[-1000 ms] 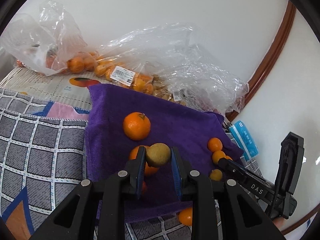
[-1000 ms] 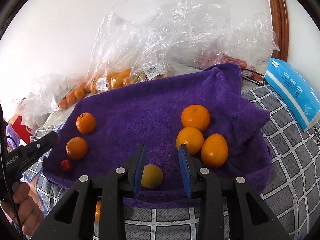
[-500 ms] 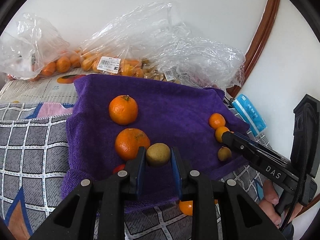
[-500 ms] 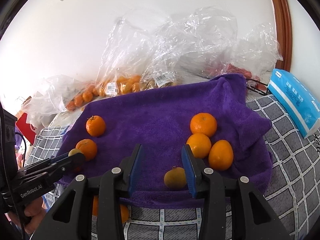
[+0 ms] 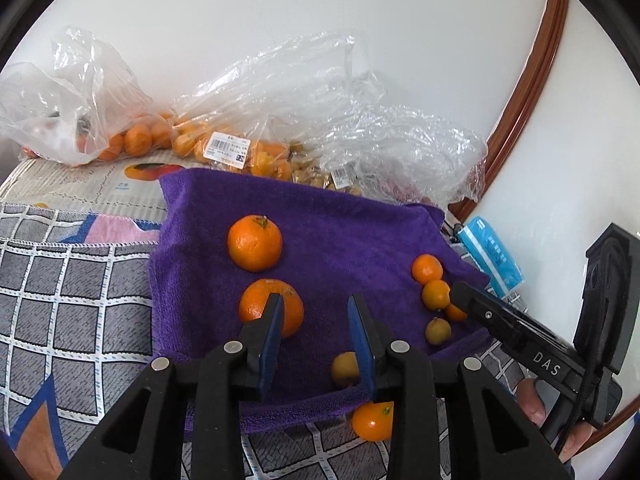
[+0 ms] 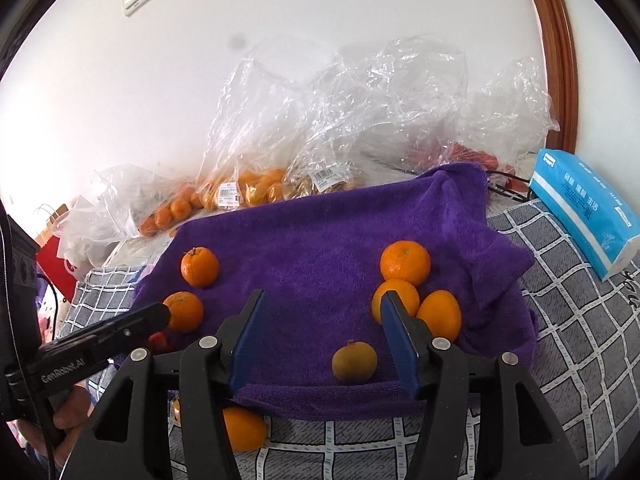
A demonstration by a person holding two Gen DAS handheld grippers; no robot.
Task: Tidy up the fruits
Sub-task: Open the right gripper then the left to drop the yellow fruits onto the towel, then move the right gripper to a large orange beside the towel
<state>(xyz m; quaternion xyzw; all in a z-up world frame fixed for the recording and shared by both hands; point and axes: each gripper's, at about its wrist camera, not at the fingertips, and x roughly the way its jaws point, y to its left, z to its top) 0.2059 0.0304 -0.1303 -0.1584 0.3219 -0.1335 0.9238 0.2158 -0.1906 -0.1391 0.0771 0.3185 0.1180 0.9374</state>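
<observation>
Both grippers part over the purple towel (image 6: 320,236)

Left gripper (image 5: 316,320) and right gripper (image 6: 324,320) jaws have just been opening; a yellowish fruit (image 6: 354,361) lies loose between the right's.

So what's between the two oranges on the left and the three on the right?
Only bare purple towel, as the right wrist view shows.

My left gripper (image 5: 316,320) and right gripper (image 6: 322,324) are black plastic with blue pads, silver screws, and white "DAS" and "GenRobot.AI" lettering.
</observation>
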